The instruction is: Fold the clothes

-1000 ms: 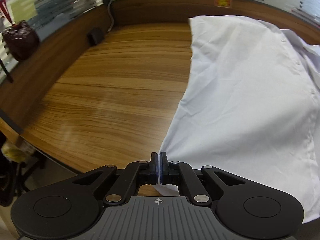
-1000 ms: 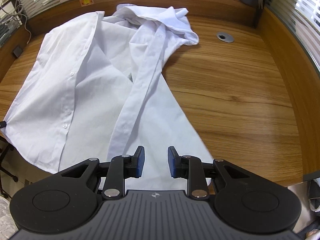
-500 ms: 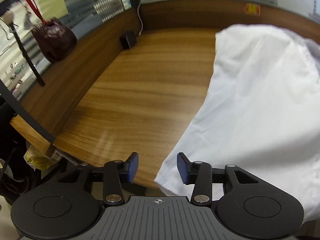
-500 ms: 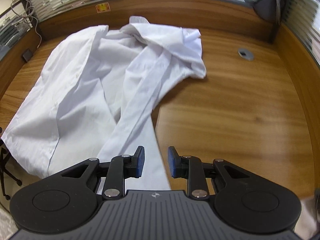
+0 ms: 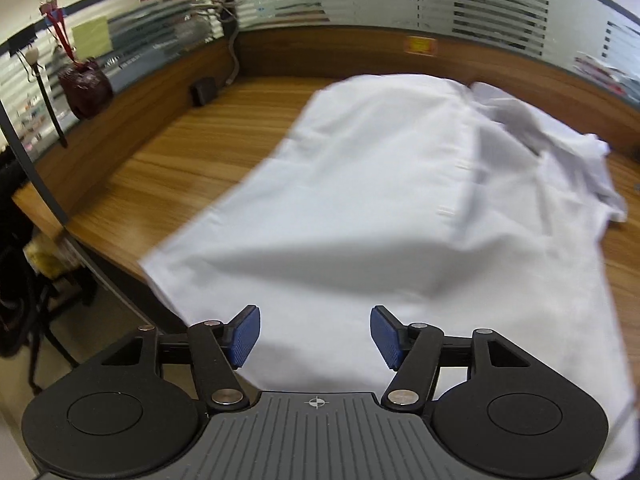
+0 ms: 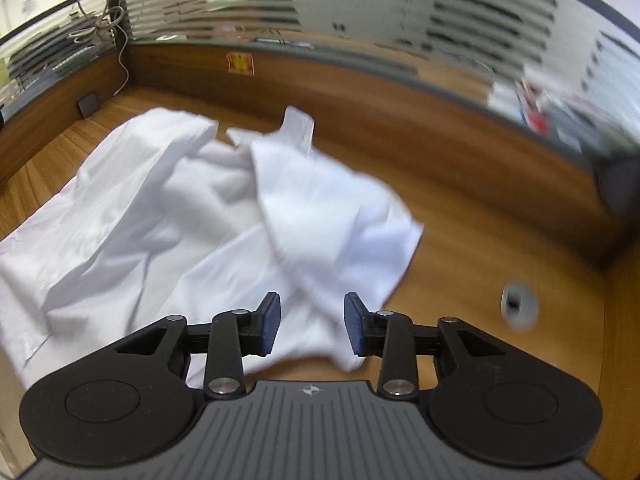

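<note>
The left tongs [image 5: 315, 336], pinched on the hem a second ago, now gape wide and empty. The right tongs [image 6: 312, 323] hang parted too. The white shirt [image 5: 380, 216] lies rumpled on the worktop [image 5: 192, 168], hem overhanging, released; a fresh grip looks likely.

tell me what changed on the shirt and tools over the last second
The left tool was shut on the shirt's near left corner a second ago; it let go and now stands wide open, swung right over the cloth. The right tool moved forward toward the bunched collar end and opened a little wider. The shirt stays spread on the desk, held by neither tool.
</note>
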{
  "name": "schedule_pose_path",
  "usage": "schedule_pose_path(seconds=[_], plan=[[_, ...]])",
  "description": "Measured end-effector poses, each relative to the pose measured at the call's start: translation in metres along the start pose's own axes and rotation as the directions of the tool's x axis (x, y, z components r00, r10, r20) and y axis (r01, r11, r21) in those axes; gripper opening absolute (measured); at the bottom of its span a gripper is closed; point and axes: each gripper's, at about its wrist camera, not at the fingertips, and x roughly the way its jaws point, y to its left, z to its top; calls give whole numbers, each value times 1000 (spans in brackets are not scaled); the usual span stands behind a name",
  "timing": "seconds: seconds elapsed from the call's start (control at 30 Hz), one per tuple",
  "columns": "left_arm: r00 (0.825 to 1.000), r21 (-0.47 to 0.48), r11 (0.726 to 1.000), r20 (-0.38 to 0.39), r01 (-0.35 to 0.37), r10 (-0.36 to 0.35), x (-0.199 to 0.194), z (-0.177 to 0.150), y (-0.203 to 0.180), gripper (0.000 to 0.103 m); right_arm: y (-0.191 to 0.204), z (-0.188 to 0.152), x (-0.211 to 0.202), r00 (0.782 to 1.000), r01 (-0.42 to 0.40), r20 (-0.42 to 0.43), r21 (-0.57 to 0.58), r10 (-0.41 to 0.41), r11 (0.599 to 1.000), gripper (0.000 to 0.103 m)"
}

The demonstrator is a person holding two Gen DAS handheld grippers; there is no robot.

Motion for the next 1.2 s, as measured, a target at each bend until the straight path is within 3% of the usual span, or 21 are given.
schedule_pose_path(seconds=[0.1, 0.2, 0.5, 0.73, 0.77, 0.83, 0.87, 0.9, 1.0, 1.2], plan=[[998, -18, 999, -26, 49, -49, -7, -8, -36, 70, -13, 31, 17, 999, -41, 7, -54, 41, 998, 56], [995, -22, 996, -49, 83, -85, -13, -13, -68, 76, -14, 58, 38, 996, -88, -6, -108, 88, 990, 64], [992, -37, 995, -89, 88, -91, -22, -26, -125, 85, 25, 112, 115, 989, -145, -54, -238, 136, 960, 66], [993, -99, 994, -104, 37, -48, -27, -31, -132, 90, 46, 134, 156, 986, -158, -88, -283, 138, 946, 65], [994, -111, 993, -104, 31, -42, -27, -32, -131, 90, 46, 135, 158, 987, -155, -89, -285, 135, 946, 63], [994, -131, 991, -102, 17, -30, -28, -32, -130, 90, 44, 137, 161, 988, -149, -89, -291, 128, 945, 36], [995, -138, 990, -101, 10, -24, -29, -32, -129, 90, 44, 138, 163, 988, -146, -90, -294, 124, 945, 15], [995, -146, 989, -101, 2, -17, -29, -33, -128, 90, 43, 138, 164, 989, -143, -90, -296, 121, 944, 7], [994, -168, 986, -108, -9, -9, -27, -34, -125, 91, 40, 141, 167, 990, -132, -87, -302, 110, 944, 3], [994, -159, 987, -111, 4, -22, -18, -33, -122, 91, -11, 133, 114, 998, -56, 19, -213, 62, 975, 1]])
